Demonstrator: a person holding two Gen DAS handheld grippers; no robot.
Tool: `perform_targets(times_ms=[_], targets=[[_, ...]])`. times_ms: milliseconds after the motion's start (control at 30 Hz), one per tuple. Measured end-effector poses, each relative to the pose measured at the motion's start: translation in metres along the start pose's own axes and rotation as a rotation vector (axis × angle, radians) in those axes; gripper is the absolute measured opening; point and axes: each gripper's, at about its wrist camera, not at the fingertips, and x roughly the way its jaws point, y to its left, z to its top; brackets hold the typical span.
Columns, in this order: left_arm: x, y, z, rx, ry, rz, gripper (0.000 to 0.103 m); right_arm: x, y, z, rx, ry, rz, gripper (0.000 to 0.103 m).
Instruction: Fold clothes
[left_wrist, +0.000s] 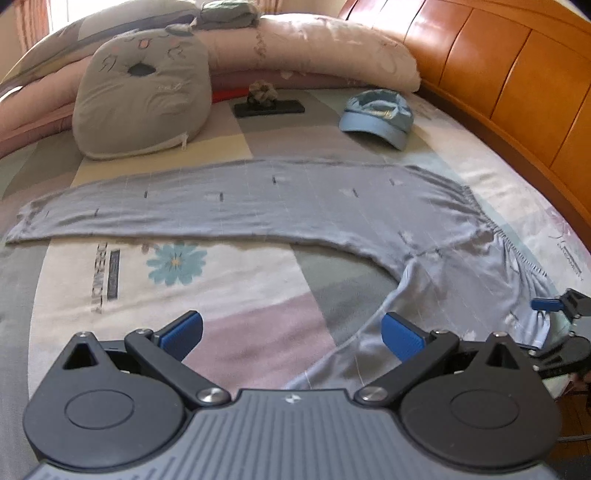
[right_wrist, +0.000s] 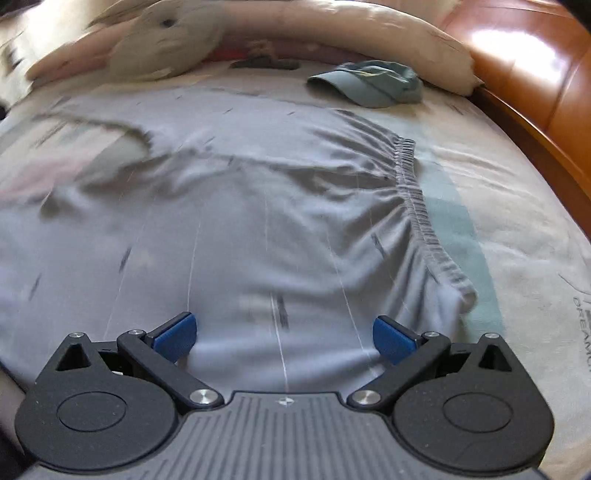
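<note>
Trousers (left_wrist: 258, 199) of thin grey-blue cloth lie spread on the bed (left_wrist: 240, 291) in front of you, one leg stretched flat across the middle of the left wrist frame toward its left edge, the other leg running down to the lower centre under your left gripper (left_wrist: 291, 332). Laid out flat like this, with the elastic waistband (right_wrist: 417, 206) gathered at right of centre in the right wrist view, the garment looks ready for a first fold, probably leg onto leg.

Your left gripper has its jaws spread wide and holds nothing; its right blue pad sits over the near leg's cloth, its left pad over bare bedsheet. Your right gripper (right_wrist: 284, 334) is also spread wide and empty, low over the seat of the trousers, both pads just above or touching the cloth; you cannot tell which.

Toward the top of both frames, well apart from the trousers, sit a blue cap (left_wrist: 376, 116), a grey cushion (left_wrist: 142, 98) and a dark flat object (left_wrist: 269, 108).
</note>
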Motion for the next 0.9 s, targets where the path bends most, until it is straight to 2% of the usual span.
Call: perform_targets(times_ms=[67,267,400,533,633,800,900], targets=[[0.001,-0.002,-0.005,-0.015,0.015,0.027,0.102,-0.008,-0.001,-0.003,-0.031,0.003,0.030,0.103],[0.001,-0.012,-0.020,-0.024,0.057,0.093,0.102,-0.011,0.025,0.005,-0.195,-0.059,0.233,0.103],[-0.013,-0.009,-0.045,-0.003,0.106,0.121,0.102,-0.004,0.029,-0.006,-0.242,-0.044,0.267,0.103],[-0.021,-0.002,-0.081,0.044,0.187,0.189,0.102,-0.008,0.027,-0.003,-0.262,-0.025,0.269,0.103],[-0.020,0.002,-0.110,0.076,0.215,0.212,0.102,-0.007,0.036,0.003,-0.294,-0.044,0.258,0.103],[-0.014,0.019,-0.146,-0.016,0.229,0.234,0.102,-0.005,0.056,0.022,-0.288,-0.085,0.280,0.103],[-0.017,0.039,-0.164,-0.138,0.217,0.177,0.102,-0.004,0.067,0.032,-0.262,-0.096,0.276,0.103]])
